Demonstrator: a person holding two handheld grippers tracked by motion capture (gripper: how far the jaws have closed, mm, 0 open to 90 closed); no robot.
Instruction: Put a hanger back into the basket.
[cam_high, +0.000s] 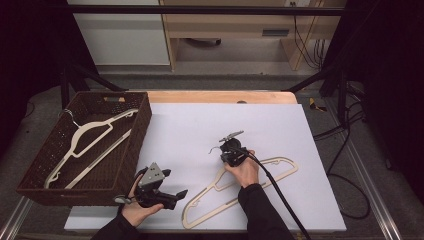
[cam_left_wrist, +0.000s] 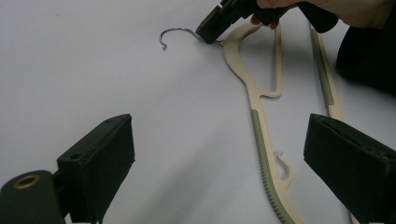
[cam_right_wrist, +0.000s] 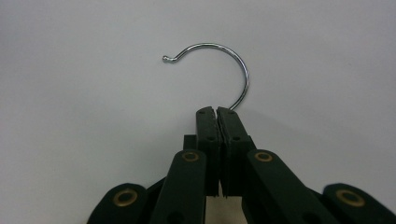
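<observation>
One cream hanger (cam_high: 82, 145) in brown basket (cam_high: 30, 172), right hand-held gripper (cam_right_wrist: 216, 111) clamping second hanger's hook (cam_right_wrist: 224, 60), left hand-held gripper (cam_left_wrist: 219, 154) wide

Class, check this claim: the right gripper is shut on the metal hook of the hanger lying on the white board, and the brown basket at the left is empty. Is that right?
Not quite. The basket is not empty: the high view shows a second hanger lying in it. The rest stands: the right gripper is shut on the metal hook of the hanger on the white board.
</observation>
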